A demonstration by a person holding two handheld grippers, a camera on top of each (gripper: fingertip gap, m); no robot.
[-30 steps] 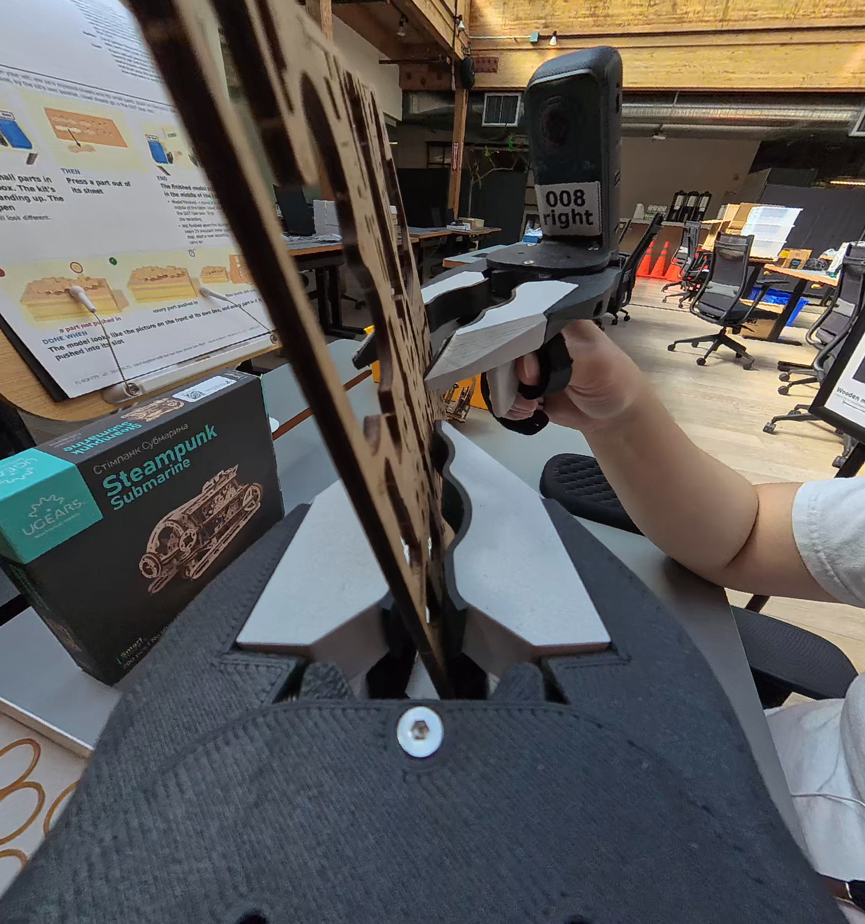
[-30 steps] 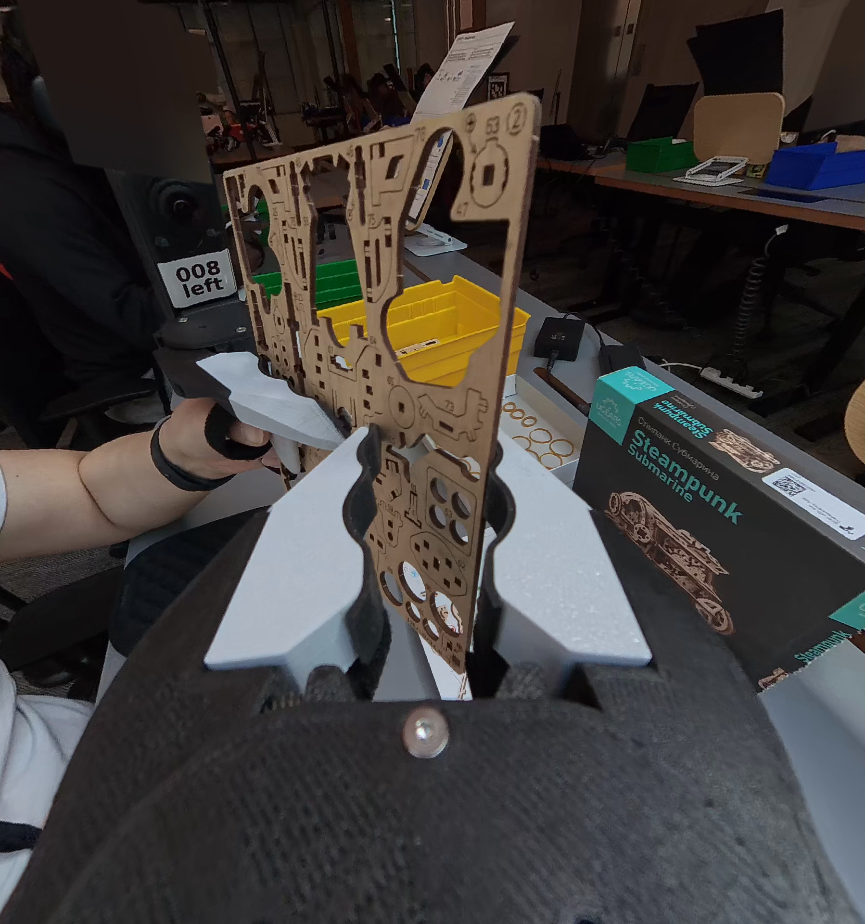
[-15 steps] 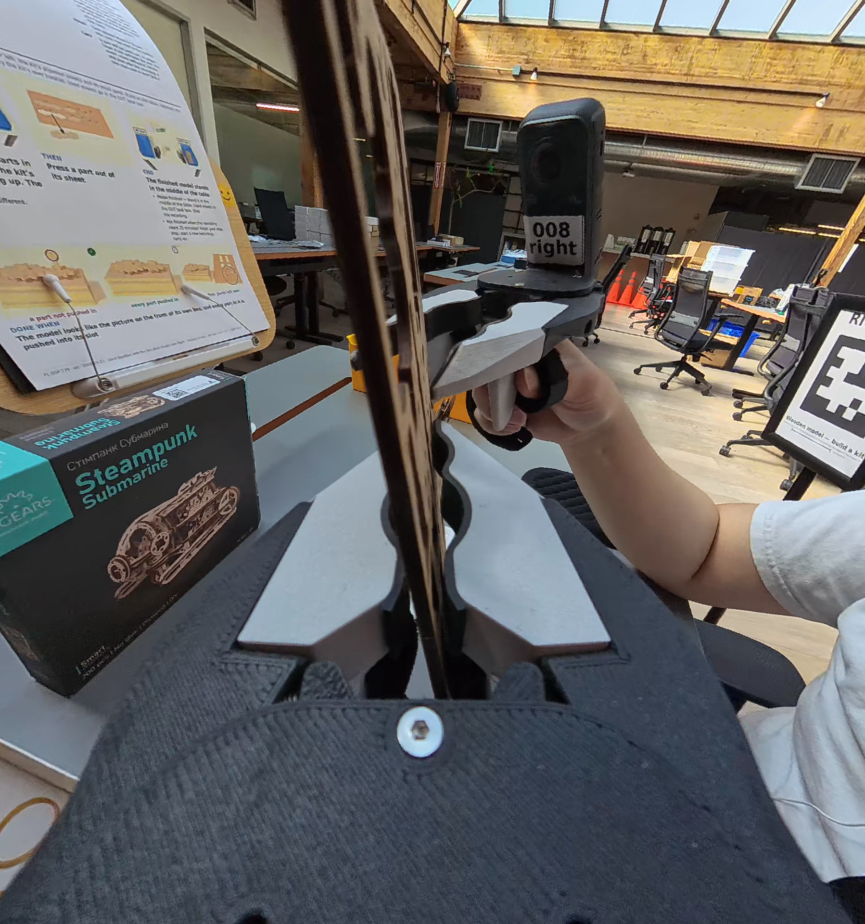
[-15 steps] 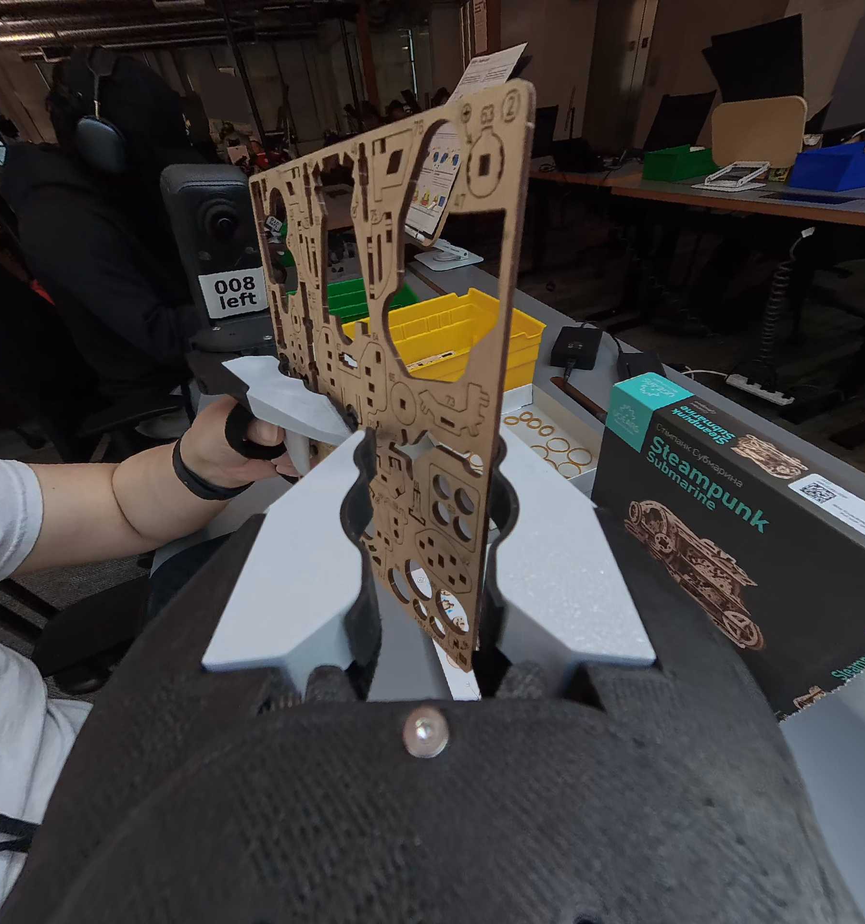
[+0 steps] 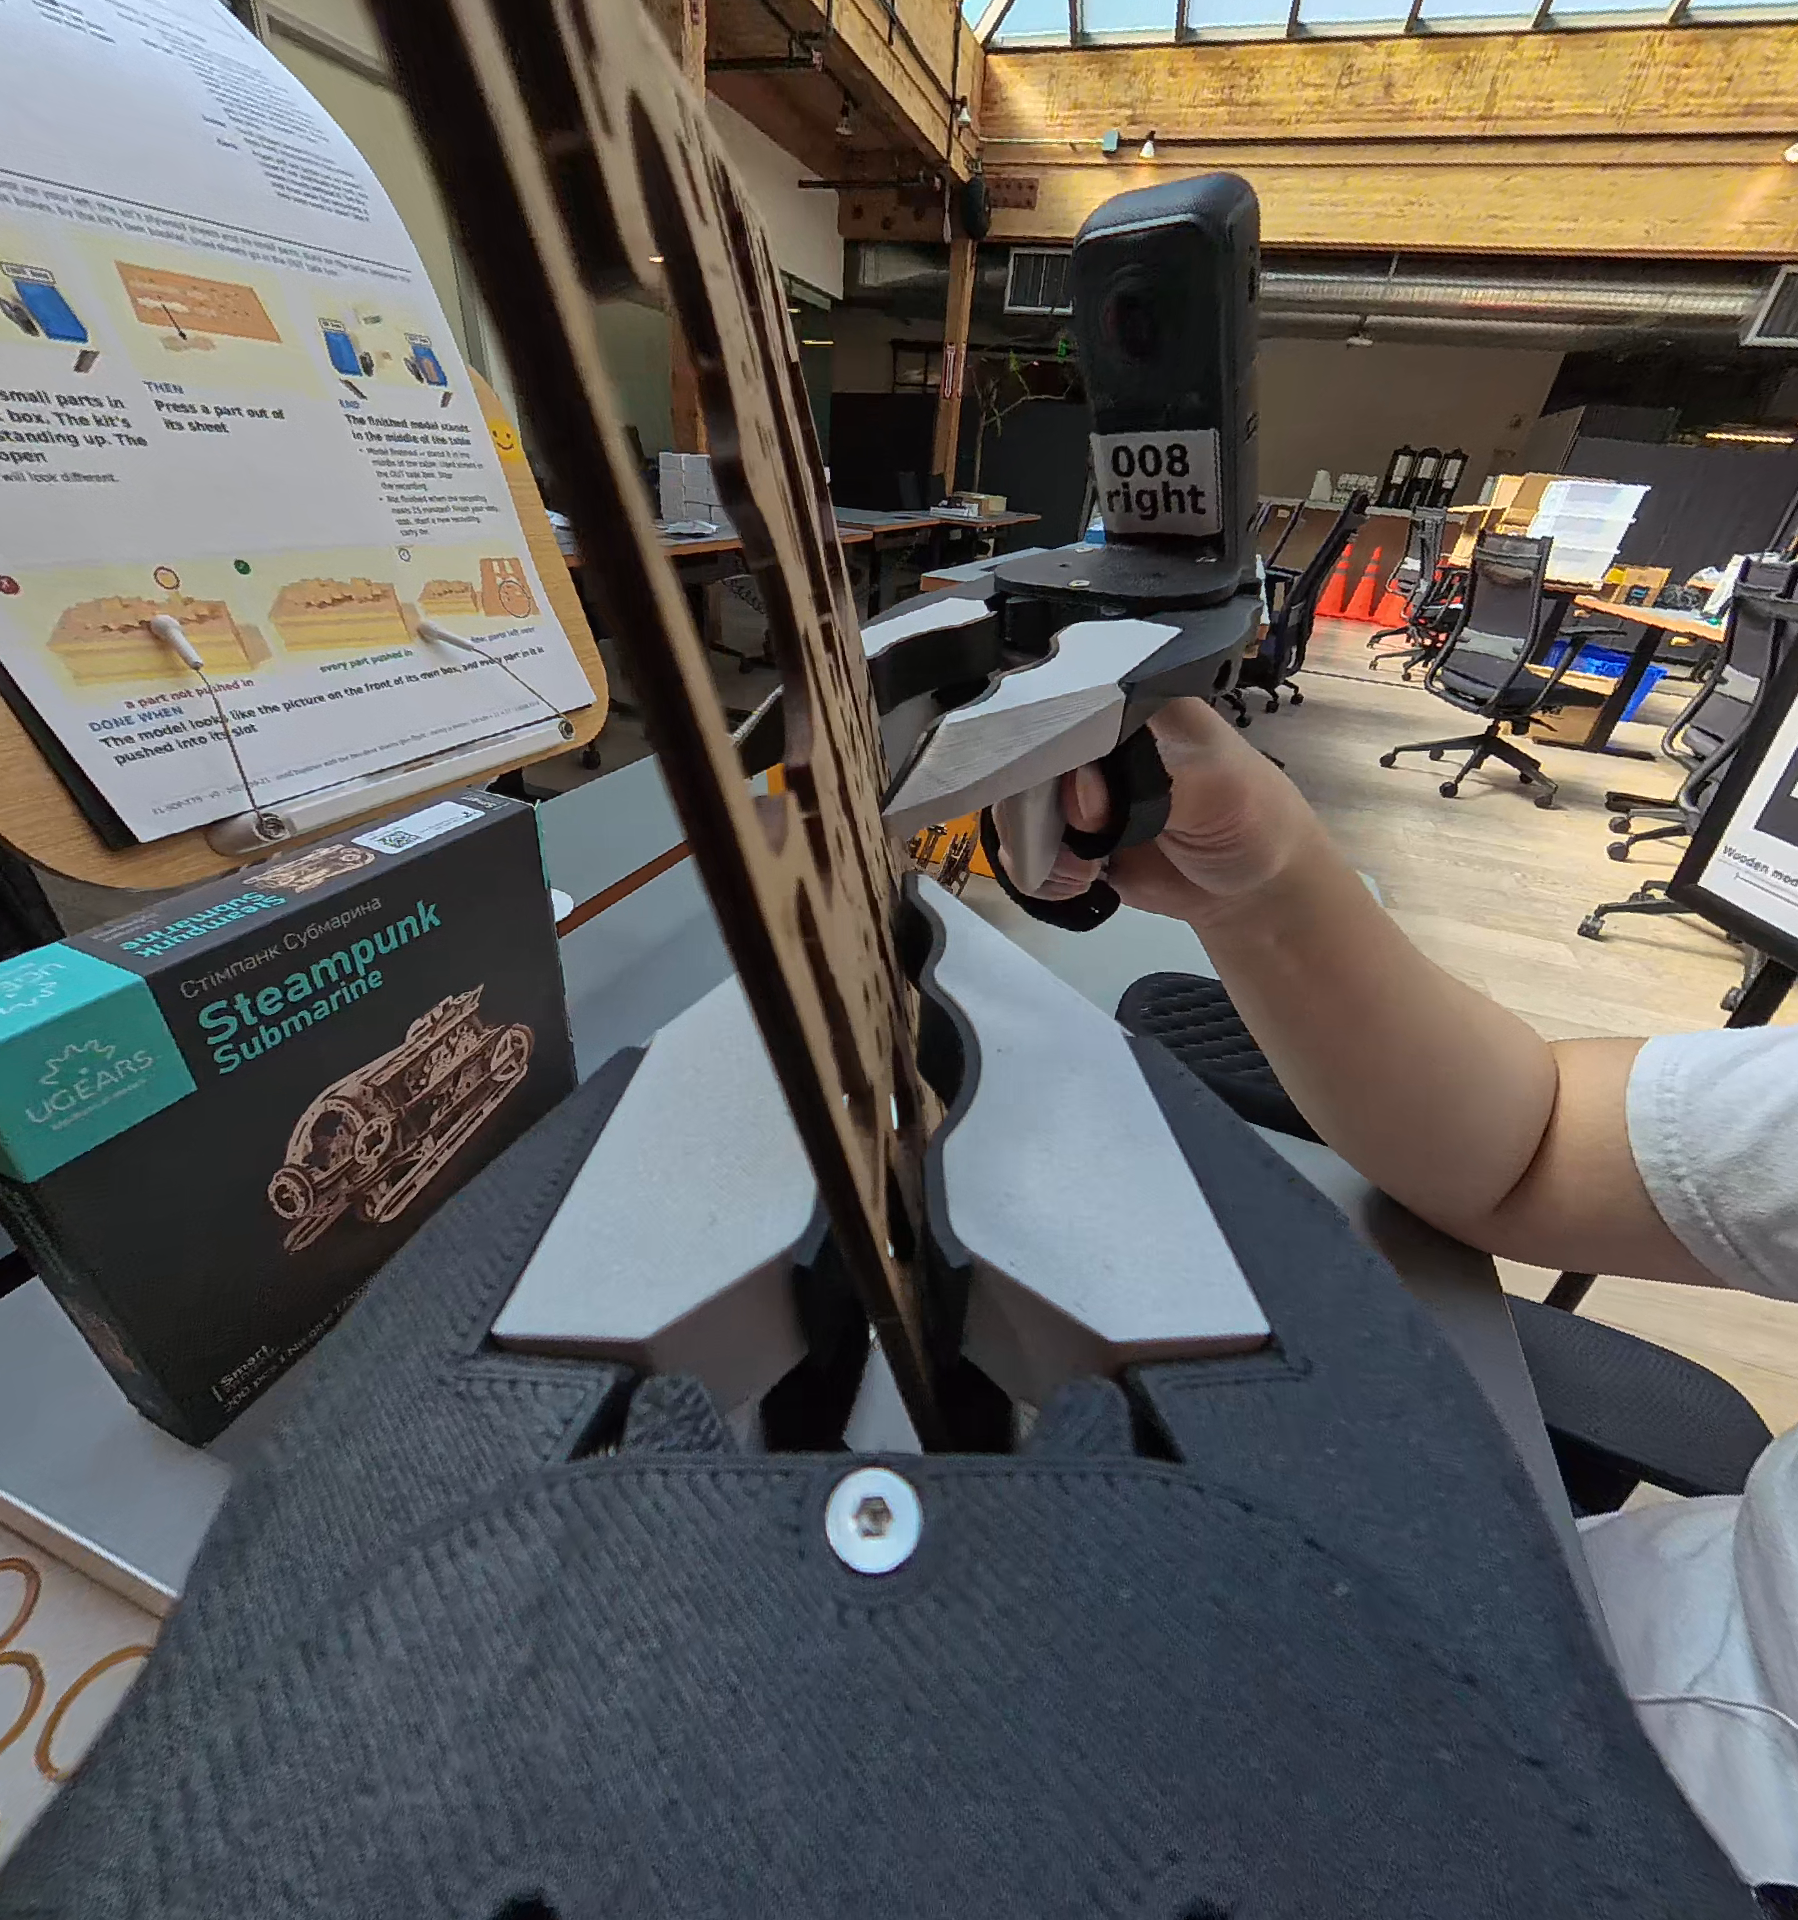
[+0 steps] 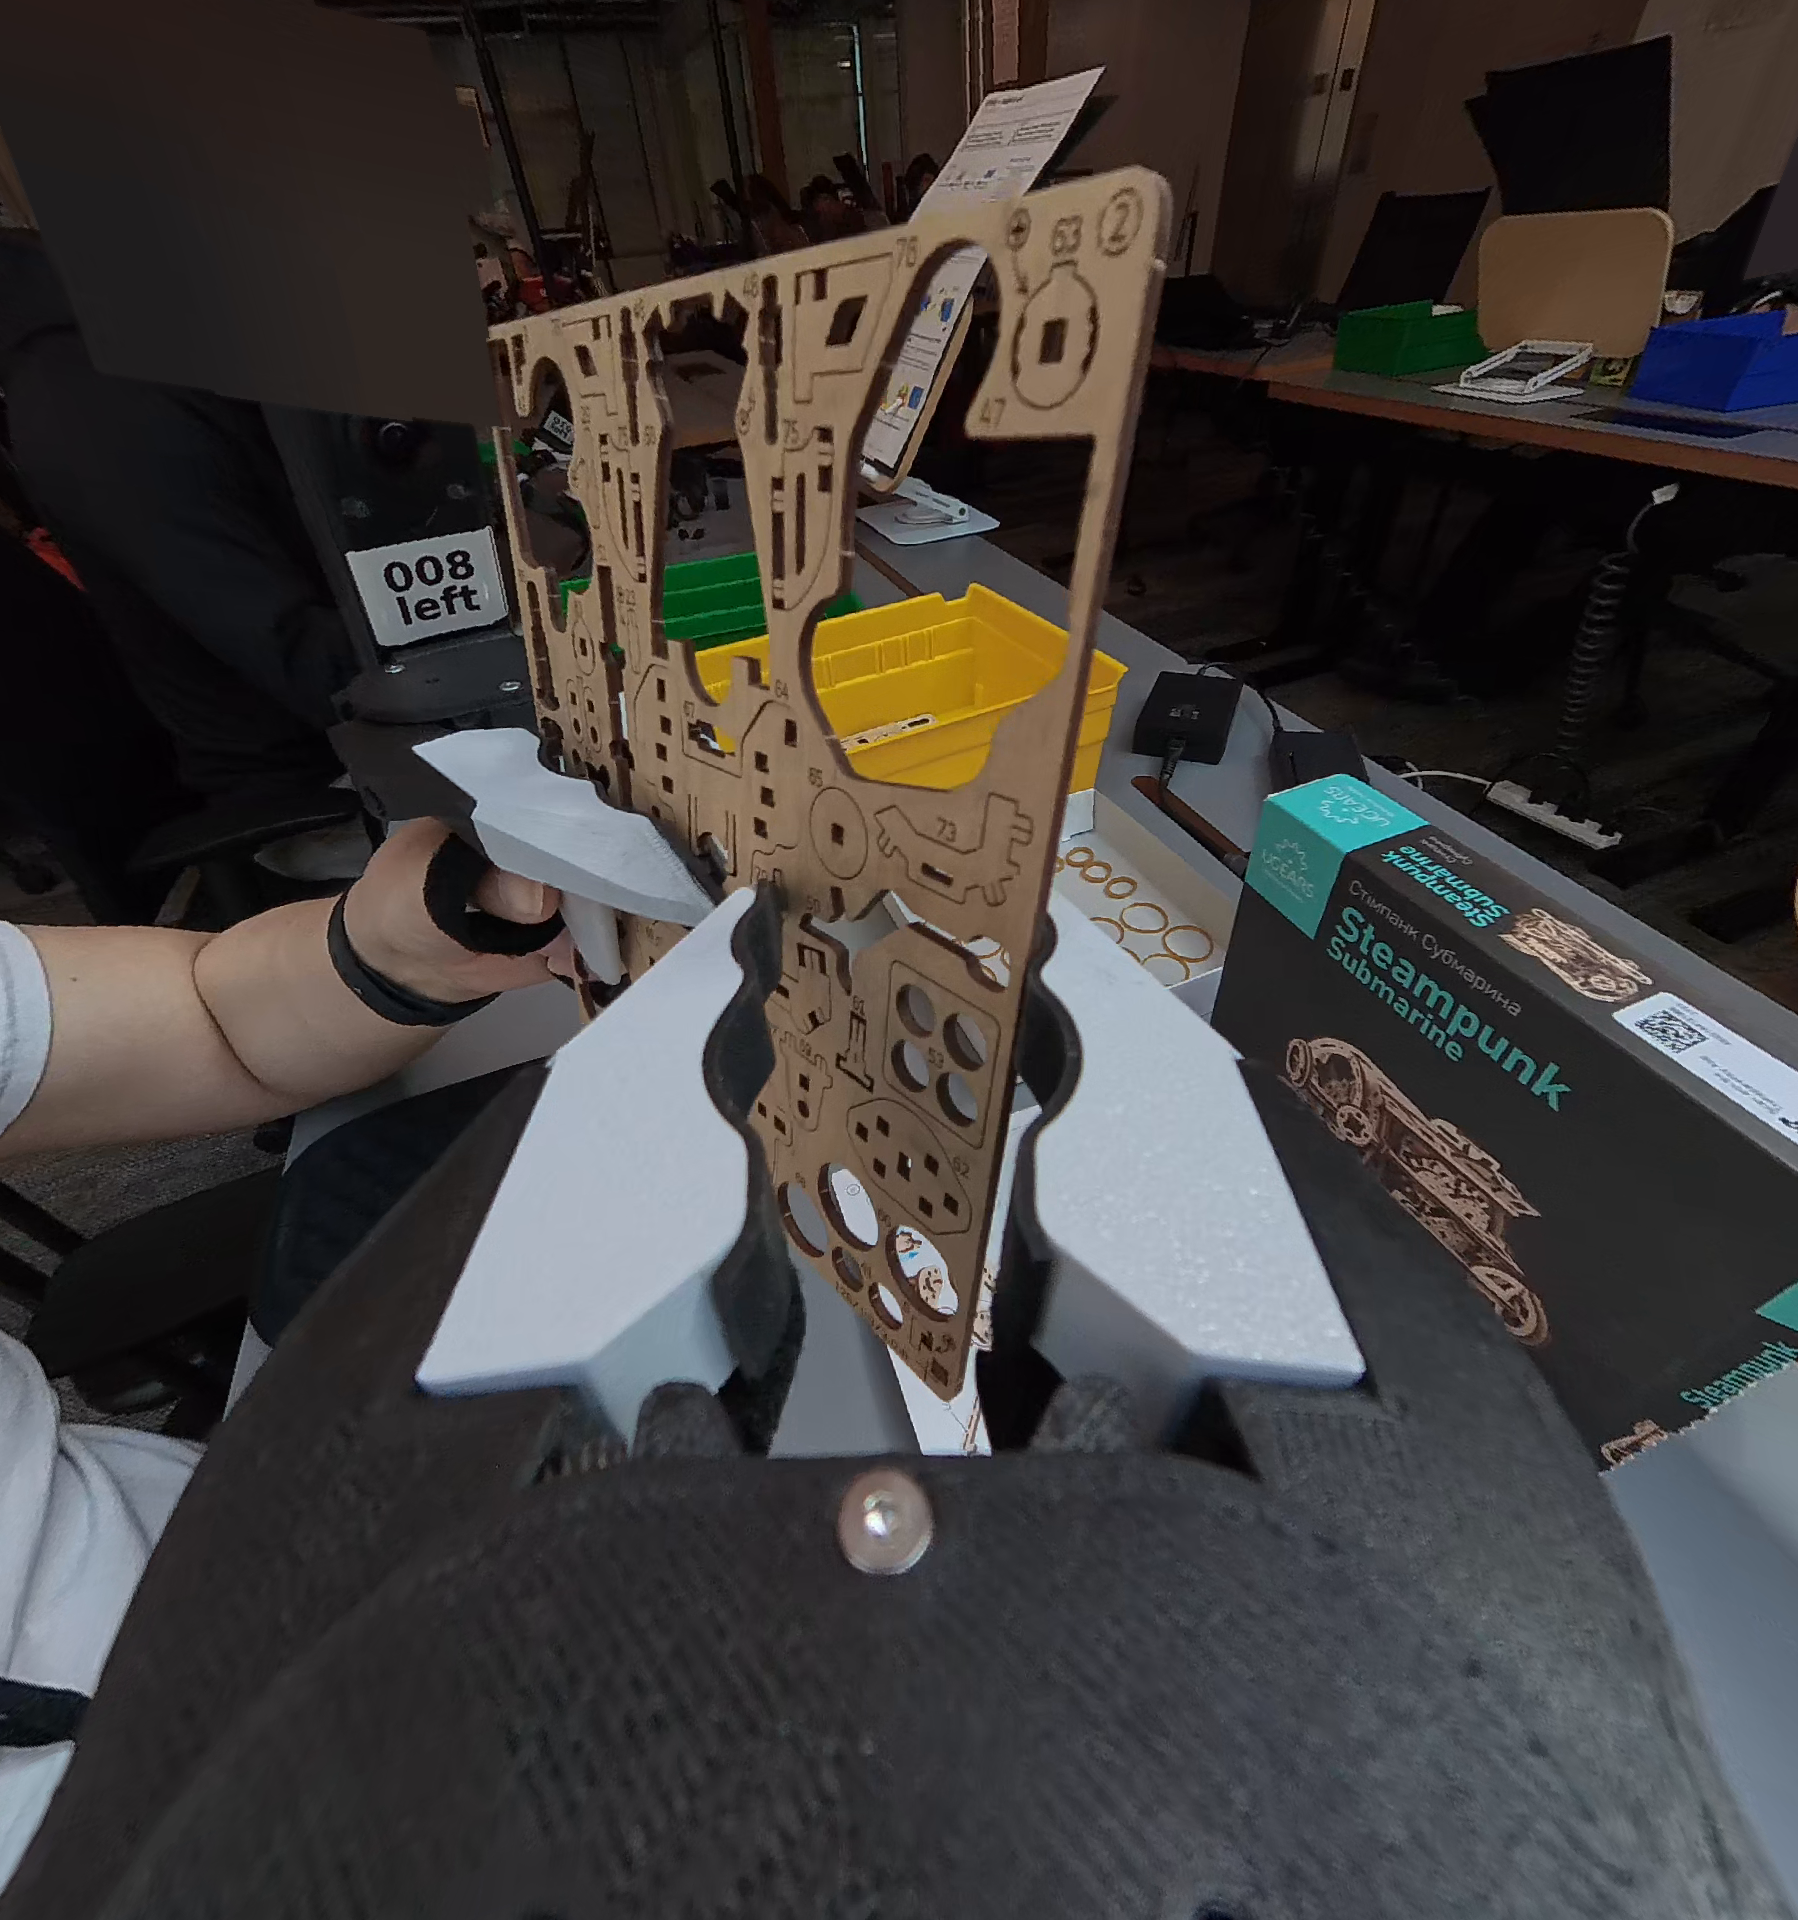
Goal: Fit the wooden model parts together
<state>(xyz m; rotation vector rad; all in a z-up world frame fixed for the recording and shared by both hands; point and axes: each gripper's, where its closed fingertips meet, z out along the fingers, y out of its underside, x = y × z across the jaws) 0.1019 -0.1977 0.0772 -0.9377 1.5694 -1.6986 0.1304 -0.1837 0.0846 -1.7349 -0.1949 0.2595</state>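
The laser-cut wooden parts sheet [image 6: 833,790] stands nearly upright in the air above the grey table [image 5: 625,935], leaning a little, held between the two tools. The left gripper [image 5: 879,1049] is clenched on the sheet's edge, which runs up edge-on between its grey fingers [image 5: 1071,1143] in the left wrist view. The right gripper [image 6: 890,1049] has the sheet's near lower corner between its fingers; its jaws stand wider than the board is thick, the board lies against the right one and a gap shows on the left, so I cannot tell whether it grips. Several outlines in the sheet are already empty. A dark kit box [image 6: 1497,1081] lies on the table to the right, with a yellow bin [image 6: 936,686] farther back and a card of thin rings [image 6: 1144,914] between them.
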